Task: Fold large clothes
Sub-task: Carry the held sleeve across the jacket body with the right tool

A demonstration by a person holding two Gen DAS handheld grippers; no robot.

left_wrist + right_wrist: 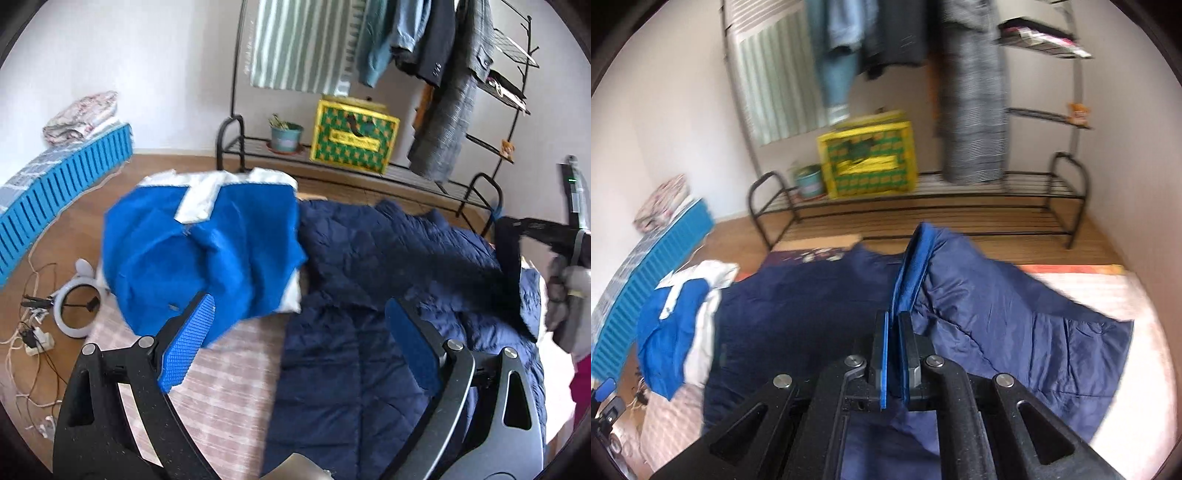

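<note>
The right gripper (894, 325), its jaws pressed together on a lifted edge of the navy quilted coat (997, 306), fills the near foreground of its own view, while the left gripper (295, 325) hangs above the same coat (369, 258) with jaws wide apart and nothing between them. The coat, the largest item in the room, sprawls across a pink checked bed cover (229, 387), its right side raised in a fold and the rest lying flat. A clothes rack (1067, 206) loaded with hanging garments stands beyond the far edge, so a wide swing that way could likely snag. Just left of the coat lies a crumpled blue-and-white garment (207, 251), touching or overlapping its edge; a fold carried leftward may well drag it along or trap it underneath. The slick fabric is pinched only at a thin edge and could slip free if pulled hard. Open cover remains near and to the right (1115, 291). On the floor at far left sit a ring light (75, 306) and loose cables (33, 332), clear of the work.
</note>
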